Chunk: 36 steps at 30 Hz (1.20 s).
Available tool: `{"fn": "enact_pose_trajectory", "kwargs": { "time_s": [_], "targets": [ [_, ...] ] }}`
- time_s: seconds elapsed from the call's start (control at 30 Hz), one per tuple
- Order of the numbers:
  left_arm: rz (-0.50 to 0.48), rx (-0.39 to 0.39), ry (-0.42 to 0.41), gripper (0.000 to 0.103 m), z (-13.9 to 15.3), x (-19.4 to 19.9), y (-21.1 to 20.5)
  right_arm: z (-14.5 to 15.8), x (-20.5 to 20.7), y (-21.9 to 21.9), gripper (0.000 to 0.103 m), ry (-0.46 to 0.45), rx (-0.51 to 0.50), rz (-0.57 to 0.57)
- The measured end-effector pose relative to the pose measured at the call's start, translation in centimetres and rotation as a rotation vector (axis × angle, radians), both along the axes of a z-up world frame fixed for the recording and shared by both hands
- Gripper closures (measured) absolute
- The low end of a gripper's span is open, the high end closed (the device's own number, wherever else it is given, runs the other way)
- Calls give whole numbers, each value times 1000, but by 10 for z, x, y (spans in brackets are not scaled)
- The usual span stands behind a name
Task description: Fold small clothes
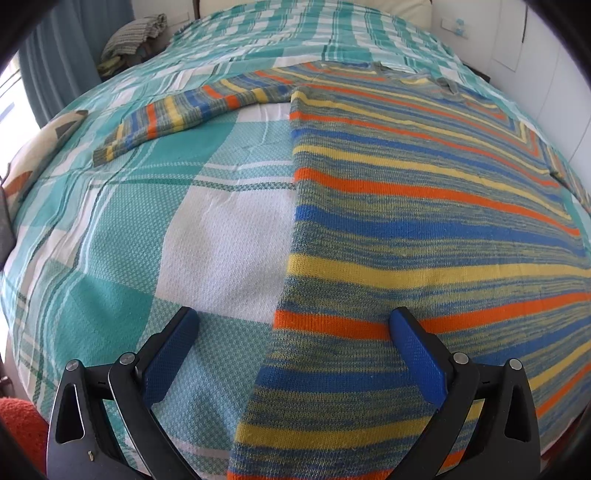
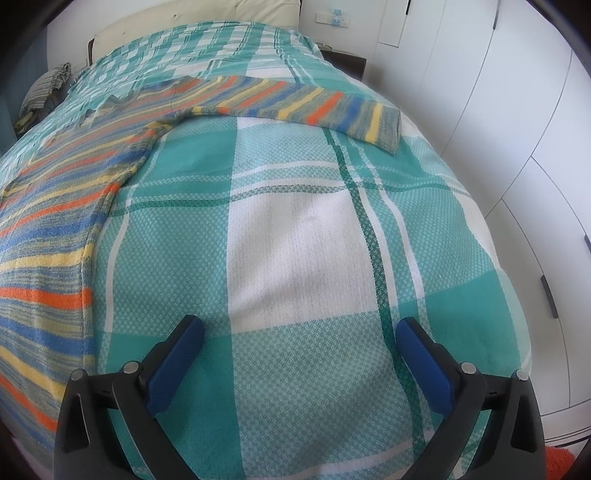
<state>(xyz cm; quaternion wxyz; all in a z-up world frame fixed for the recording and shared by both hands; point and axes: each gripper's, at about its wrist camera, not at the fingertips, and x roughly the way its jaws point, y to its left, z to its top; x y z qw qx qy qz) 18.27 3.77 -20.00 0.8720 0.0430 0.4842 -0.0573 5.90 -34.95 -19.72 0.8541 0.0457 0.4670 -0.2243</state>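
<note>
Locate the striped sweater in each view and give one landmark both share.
Left wrist: the sweater fills the right half, one sleeve reaching up-left; its edge lies between the open left gripper.
Right wrist: it lies along the left edge, its other sleeve stretching across the top.
Shared landmark: the grey cloth pile at upper left.

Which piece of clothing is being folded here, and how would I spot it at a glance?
Look at the bed with the teal and white checked bedspread. Spread flat on it, sleeves stretched out to both sides, lies a knitted sweater. Its narrow orange, yellow and blue stripes set it apart from the big checks of the cover underneath and from the greyish bundle beside the bed's far end.
</note>
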Motion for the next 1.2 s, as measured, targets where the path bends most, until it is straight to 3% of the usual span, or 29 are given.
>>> {"fn": "enact_pose_trajectory", "kwargs": {
  "time_s": [0.4, 1.2],
  "targets": [
    [-15, -6, -38, 0, 1, -7, 2, -1, 1, 0, 0, 6, -5, 10],
    [-28, 31, -26, 1, -2, -5, -4, -3, 2, 1, 0, 10, 0, 16]
  ]
}}
